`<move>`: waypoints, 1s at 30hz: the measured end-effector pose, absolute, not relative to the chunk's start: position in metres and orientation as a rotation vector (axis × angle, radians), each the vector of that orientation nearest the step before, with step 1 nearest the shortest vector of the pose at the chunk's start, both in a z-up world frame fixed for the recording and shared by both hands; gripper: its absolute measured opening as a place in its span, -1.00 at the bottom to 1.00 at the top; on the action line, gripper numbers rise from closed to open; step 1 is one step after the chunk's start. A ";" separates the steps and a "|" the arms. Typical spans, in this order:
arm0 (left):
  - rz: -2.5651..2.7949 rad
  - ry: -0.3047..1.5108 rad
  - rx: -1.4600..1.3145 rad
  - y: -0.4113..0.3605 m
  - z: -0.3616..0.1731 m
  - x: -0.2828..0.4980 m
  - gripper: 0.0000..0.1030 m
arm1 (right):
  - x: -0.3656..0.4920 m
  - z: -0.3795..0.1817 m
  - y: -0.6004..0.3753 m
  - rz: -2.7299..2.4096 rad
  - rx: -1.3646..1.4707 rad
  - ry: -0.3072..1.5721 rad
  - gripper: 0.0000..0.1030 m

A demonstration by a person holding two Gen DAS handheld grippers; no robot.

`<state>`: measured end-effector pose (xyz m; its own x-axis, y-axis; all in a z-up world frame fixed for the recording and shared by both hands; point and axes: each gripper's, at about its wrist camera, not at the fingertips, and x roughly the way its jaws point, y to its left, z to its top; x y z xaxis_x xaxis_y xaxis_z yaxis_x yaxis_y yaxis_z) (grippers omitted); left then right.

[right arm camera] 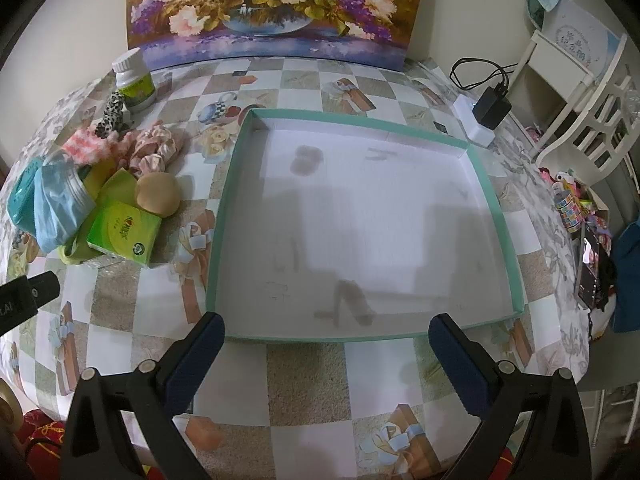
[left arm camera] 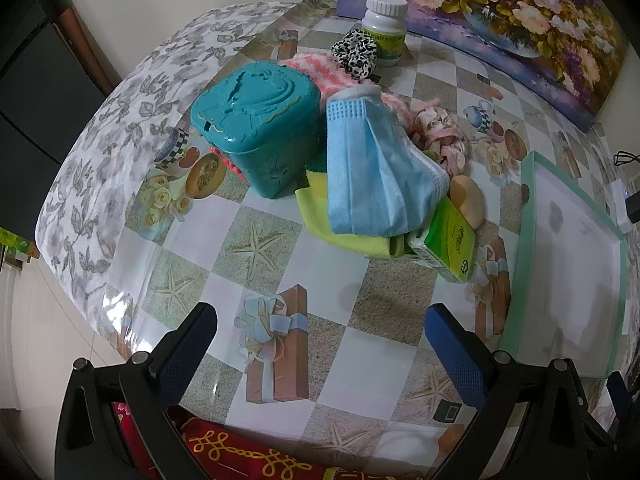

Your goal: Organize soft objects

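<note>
A pile of soft things lies on the table: a blue face mask on a yellow-green cloth, a pink striped fuzzy sock, a leopard-print scrunchie, a pink floral scrunchie, a tan sponge puff and a green tissue pack. The pile also shows in the right wrist view, with the mask and the puff. My left gripper is open and empty, short of the pile. My right gripper is open and empty at the near rim of an empty white tray with a teal rim.
A teal plastic box stands left of the pile. A white pill bottle and a flower painting stand at the back. A charger and white block lie past the tray. A white chair stands at right.
</note>
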<state>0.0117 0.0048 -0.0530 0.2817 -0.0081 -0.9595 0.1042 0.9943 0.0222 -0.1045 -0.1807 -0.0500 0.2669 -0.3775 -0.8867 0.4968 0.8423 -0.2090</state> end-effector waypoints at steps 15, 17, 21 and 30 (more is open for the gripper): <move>-0.076 1.287 0.090 0.004 -0.054 0.012 1.00 | -0.104 -0.052 -0.180 -0.590 0.116 1.167 1.00; -0.076 1.287 0.090 0.004 -0.055 0.011 1.00 | -0.104 -0.053 -0.180 -0.589 0.116 1.170 1.00; -0.074 1.288 0.090 0.004 -0.055 0.011 1.00 | -0.103 -0.052 -0.181 -0.589 0.115 1.176 1.00; -0.077 1.283 0.089 0.004 -0.057 0.009 1.00 | -0.103 -0.053 -0.181 -0.586 0.115 1.182 1.00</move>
<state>0.0093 0.0044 -0.0565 0.2822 -0.0074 -0.9593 0.1070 0.9940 0.0238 -0.1028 -0.1805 -0.0534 0.2495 -0.3708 -0.8946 0.4876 0.8462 -0.2148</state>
